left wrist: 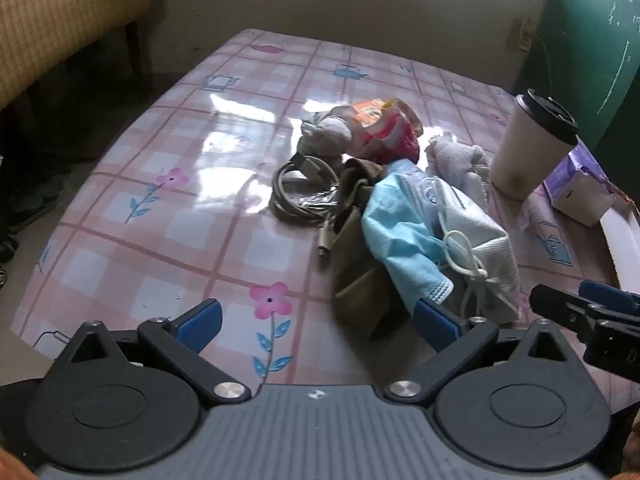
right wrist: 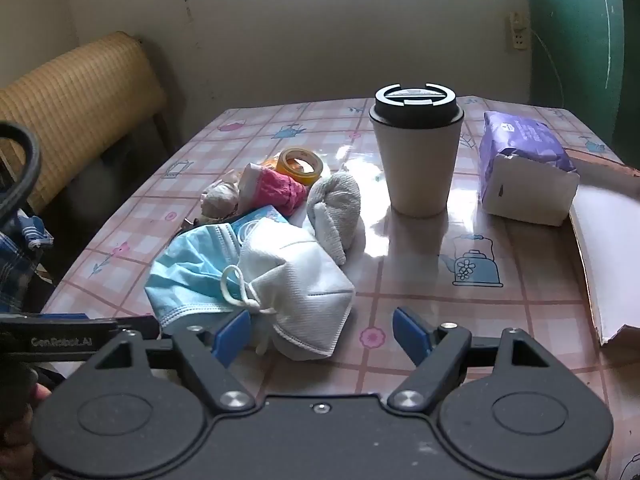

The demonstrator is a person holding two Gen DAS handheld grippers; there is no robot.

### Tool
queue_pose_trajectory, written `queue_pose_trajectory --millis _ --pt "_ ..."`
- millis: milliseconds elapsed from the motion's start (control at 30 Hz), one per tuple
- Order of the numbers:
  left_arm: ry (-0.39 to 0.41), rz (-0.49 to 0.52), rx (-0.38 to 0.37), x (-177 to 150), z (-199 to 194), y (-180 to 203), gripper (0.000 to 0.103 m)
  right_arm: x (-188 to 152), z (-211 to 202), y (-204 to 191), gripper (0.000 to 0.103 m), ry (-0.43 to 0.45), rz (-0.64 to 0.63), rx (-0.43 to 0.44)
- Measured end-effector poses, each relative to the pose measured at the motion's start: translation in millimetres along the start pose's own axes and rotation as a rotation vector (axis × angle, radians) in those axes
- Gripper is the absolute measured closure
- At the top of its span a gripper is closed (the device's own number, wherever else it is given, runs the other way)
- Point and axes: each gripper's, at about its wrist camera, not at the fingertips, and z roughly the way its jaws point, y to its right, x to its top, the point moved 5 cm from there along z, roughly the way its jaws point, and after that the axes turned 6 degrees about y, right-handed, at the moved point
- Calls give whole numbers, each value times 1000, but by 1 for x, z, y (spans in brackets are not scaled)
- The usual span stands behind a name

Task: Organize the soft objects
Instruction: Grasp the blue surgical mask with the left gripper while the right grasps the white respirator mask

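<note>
A heap of soft things lies on the pink checked table (left wrist: 160,184): a white folded mask (left wrist: 484,248) (right wrist: 304,280) over a blue surgical mask (left wrist: 396,232) (right wrist: 188,264), an olive cloth (left wrist: 356,256), a white rolled cloth (left wrist: 460,160) (right wrist: 336,208), a grey sock ball (left wrist: 328,136) (right wrist: 220,198) and a pink-red cloth (left wrist: 394,136) (right wrist: 276,190). My left gripper (left wrist: 316,322) is open just short of the olive cloth and blue mask. My right gripper (right wrist: 322,334) is open, with the white mask's near edge between its fingers, untouched.
A coiled grey cable (left wrist: 304,192) lies left of the heap. A lidded white cup (right wrist: 416,148) (left wrist: 528,144) and a purple tissue pack (right wrist: 524,168) (left wrist: 580,184) stand at the right, beside a white box flap (right wrist: 608,256). Yellow tape roll (right wrist: 300,166) sits behind the heap.
</note>
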Motion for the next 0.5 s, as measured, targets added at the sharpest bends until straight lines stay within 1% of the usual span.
queue_pose_trajectory --millis 300,367,500 --pt "-9 32 -37 4 5 11 0 1 -4 6 11 -11 6 6" --pt "-12 40 -40 5 5 14 0 2 1 0 11 5 3 -5" --pt "-9 57 -46 7 5 18 0 1 2 0 11 10 1 -4"
